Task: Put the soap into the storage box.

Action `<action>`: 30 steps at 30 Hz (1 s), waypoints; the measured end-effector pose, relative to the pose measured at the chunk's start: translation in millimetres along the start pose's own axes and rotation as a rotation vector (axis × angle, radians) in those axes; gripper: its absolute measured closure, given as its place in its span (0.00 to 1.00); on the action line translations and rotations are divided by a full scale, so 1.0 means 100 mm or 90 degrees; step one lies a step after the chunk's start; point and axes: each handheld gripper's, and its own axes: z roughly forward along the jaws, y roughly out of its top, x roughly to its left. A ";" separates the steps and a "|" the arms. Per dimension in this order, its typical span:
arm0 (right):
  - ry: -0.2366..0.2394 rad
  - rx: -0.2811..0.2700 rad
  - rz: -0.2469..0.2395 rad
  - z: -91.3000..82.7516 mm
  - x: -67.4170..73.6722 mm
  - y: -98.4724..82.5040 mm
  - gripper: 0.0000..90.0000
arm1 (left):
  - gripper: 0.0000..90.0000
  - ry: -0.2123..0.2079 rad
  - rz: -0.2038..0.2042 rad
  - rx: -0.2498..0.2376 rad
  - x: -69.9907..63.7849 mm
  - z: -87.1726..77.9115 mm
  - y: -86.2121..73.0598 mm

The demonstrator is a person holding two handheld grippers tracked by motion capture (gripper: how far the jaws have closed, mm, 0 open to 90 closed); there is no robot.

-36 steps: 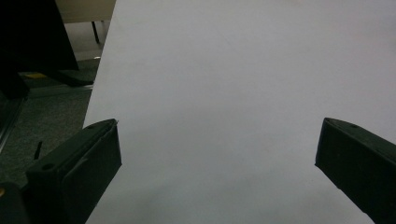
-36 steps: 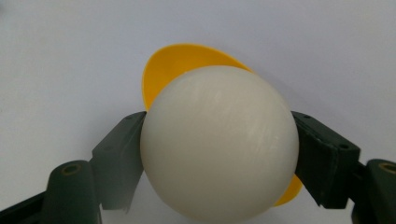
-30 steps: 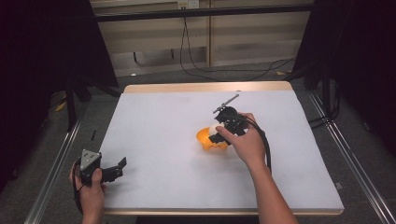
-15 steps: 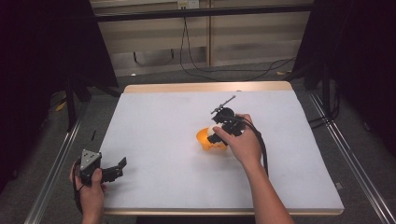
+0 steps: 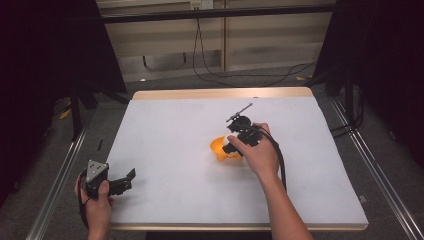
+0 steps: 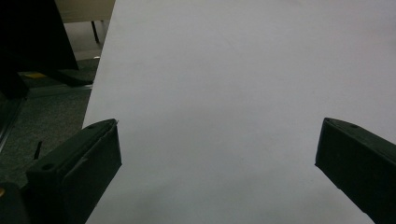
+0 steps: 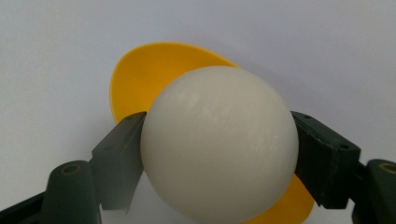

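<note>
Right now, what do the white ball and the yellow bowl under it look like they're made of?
The ball looks like matte off-white plastic: faint fine ridges run across it, possibly print layers. The bowl looks like thin, smooth, slightly glossy yellow plastic, with an even colour and a thin rim. The right gripper clamps the ball on both sides.

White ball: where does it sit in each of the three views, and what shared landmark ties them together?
High view: white ball just right of centre, over the yellow bowl, at the right gripper.
Left gripper view: not in it.
Right gripper view: ball at centre, clamped between both jaws, bowl behind.
Shared landmark: the white tabletop.
</note>
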 end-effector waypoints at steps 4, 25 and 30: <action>-0.001 0.003 0.003 0.02 -0.01 -0.01 0.27 | 0.00 0.000 0.000 0.001 0.00 0.00 0.00; 0.006 -0.035 0.016 -0.15 -0.09 -0.09 0.25 | 0.00 0.000 0.001 0.001 0.00 0.00 0.00; 0.001 -0.047 0.020 -0.22 -0.14 -0.15 0.23 | 0.00 0.000 0.000 0.001 0.00 0.00 0.00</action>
